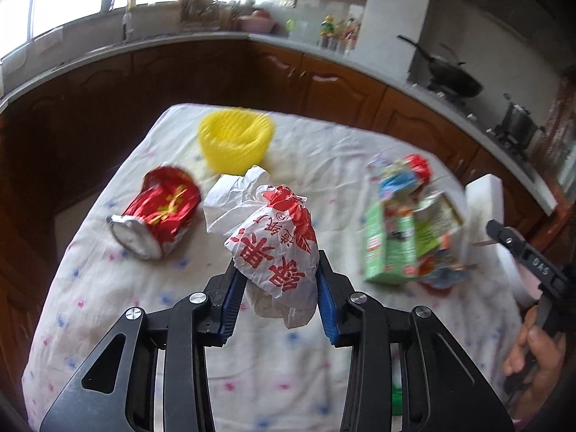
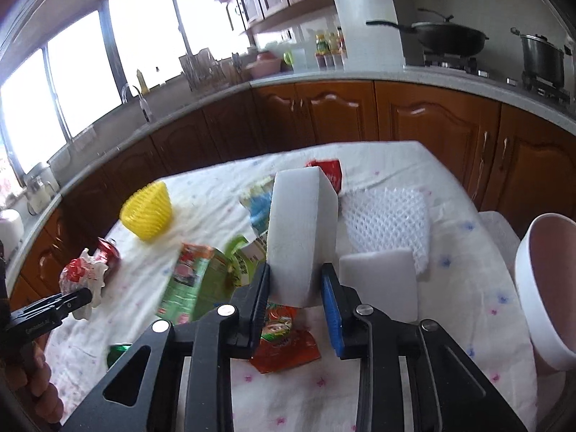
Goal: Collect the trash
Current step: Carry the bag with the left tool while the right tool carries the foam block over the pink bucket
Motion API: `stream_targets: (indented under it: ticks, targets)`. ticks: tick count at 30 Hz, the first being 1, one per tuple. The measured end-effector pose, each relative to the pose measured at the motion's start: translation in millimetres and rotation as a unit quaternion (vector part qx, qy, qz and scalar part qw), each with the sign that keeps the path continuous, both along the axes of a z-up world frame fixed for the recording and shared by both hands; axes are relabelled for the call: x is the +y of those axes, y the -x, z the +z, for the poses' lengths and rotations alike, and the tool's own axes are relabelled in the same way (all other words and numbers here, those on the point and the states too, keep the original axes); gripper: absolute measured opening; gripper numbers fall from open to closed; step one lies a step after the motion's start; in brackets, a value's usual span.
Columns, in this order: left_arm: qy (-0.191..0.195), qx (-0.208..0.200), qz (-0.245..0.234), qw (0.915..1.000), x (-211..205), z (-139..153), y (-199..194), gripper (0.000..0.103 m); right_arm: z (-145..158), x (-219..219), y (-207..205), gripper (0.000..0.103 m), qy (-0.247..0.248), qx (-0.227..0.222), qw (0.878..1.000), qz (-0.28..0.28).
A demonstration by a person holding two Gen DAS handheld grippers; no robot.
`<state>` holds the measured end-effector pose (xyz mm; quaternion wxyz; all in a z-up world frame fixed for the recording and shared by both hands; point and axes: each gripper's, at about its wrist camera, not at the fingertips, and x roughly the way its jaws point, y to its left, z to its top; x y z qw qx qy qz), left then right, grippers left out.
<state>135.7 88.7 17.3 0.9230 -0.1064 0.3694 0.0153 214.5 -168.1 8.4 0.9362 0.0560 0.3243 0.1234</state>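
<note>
Left gripper [image 1: 275, 280] clamped the wrapper [image 1: 277, 241] above the cloth, right gripper [image 2: 295, 288] clamped an upright foam block [image 2: 298, 230], bin [image 2: 543, 288] just to its right, so right was nearer.

The crumpled white bag [image 1: 273, 248] clamped in the left tool [image 1: 276, 289] carries large red Chinese characters, seen upside down. The right tool's arm [image 1: 536, 266] reads "045".

Home kitchen: wok [image 2: 450, 37], wooden cabinets [image 2: 334, 115]
</note>
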Motion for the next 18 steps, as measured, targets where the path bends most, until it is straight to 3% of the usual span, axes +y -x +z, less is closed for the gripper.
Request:
stream_targets:
  ticks: [9,18]
  targets:
    - [0.034,-0.040,-0.074,0.9959,-51.6,32.2,7.8,0.036,22.9,-29.2,34.2,0.029,-0.024,-0.021,0.999,-0.008]
    - [0.039,-0.041,-0.153,0.9866,-125.5,36.5,1.2,0.036,28.5,-91.0,68.1,0.029,-0.030,-0.028,0.997,-0.061]
